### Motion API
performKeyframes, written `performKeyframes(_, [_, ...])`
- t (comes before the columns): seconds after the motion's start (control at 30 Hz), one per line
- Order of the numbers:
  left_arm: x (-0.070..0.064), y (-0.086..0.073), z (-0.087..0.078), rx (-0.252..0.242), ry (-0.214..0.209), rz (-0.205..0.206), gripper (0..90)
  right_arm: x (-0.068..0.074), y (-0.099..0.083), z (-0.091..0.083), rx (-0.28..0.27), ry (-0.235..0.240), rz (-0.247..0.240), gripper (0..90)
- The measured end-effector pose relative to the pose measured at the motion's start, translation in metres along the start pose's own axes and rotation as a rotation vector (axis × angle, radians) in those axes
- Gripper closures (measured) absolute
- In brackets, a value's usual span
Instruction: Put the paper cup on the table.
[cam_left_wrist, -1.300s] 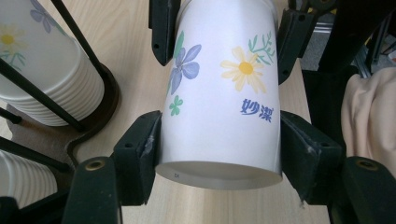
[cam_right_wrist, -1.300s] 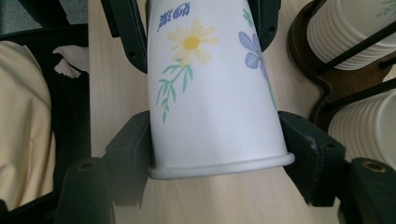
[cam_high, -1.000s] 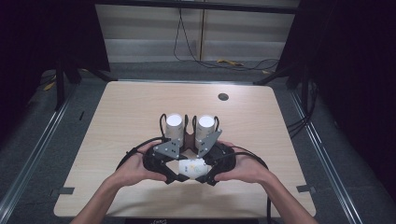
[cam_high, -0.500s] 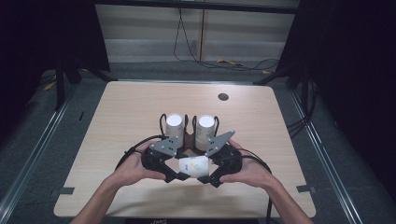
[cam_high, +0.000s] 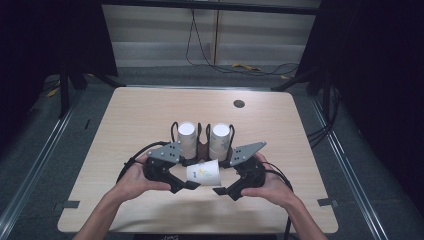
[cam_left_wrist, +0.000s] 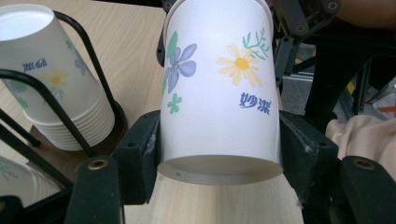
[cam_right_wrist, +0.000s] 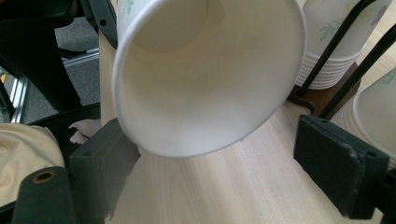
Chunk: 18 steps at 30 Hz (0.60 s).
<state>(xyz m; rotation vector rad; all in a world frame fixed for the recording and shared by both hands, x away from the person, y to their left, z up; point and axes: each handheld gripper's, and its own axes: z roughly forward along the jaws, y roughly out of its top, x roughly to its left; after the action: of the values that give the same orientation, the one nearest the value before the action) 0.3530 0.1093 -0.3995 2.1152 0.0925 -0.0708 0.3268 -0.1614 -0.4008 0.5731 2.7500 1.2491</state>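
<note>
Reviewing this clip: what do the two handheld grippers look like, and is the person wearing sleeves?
Both the left gripper and right gripper are black, angular frames, each topped by a grey three-cornered plate dotted with small holes. Black cables loop out from each toward the person. Up close, the fingers are blocky black pads with brass-coloured screw holes behind them. The forearms are bare; no sleeves or gloves show.

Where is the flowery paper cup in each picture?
High view: the flowery paper cup lies sideways in the lower middle, between the two grippers.
Left gripper view: its outside stands in the centre, gripped near the base by the left gripper.
Right gripper view: its open mouth faces the camera, upper middle.
Shared landmark: the rack of stacked cups.
</note>
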Motion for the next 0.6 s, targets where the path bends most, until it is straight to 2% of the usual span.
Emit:
performKeyframes(0.03, [-0.003,-0.003,-0.004,-0.004,-0.008,0.005,36.0,0.002,-0.003,-0.003,-0.027,-0.007,0.007,14.2])
performKeyframes(0.07, [-0.003,-0.003,-0.004,-0.004,-0.008,0.005,36.0,0.002,-0.003,-0.003,-0.027,-0.007,0.007,14.2])
performKeyframes(0.13, [-0.001,-0.005,-0.009,-0.033,0.012,-0.02,36.0,0.001,-0.007,-0.004,-0.051,-0.004,0.022,14.1])
performKeyframes(0.27, [0.001,-0.006,-0.009,-0.046,0.019,-0.025,36.0,-0.001,-0.008,-0.003,-0.088,-0.006,0.037,14.1])
performKeyframes(0.3, [0.001,-0.007,-0.009,-0.05,0.018,-0.027,36.0,-0.001,-0.01,-0.004,-0.122,-0.001,0.042,14.0])
performKeyframes(0.33, [0.002,-0.009,-0.009,-0.075,0.029,-0.048,35.9,-0.001,-0.01,-0.005,-0.142,0.0,0.048,14.0])
performKeyframes(0.37, [0.002,-0.009,-0.009,-0.075,0.029,-0.048,35.9,-0.001,-0.01,-0.005,-0.142,0.0,0.048,14.0])
performKeyframes(0.4, [0.004,-0.01,-0.009,-0.104,0.037,-0.067,35.9,-0.003,-0.013,-0.006,-0.188,0.009,0.067,14.0])
performKeyframes(0.43, [0.005,-0.011,-0.009,-0.112,0.044,-0.067,35.9,-0.004,-0.014,-0.006,-0.208,0.01,0.076,14.0])
performKeyframes(0.6, [0.005,-0.015,-0.008,-0.142,0.053,-0.085,35.8,-0.005,-0.02,-0.007,-0.261,0.016,0.109,14.0])
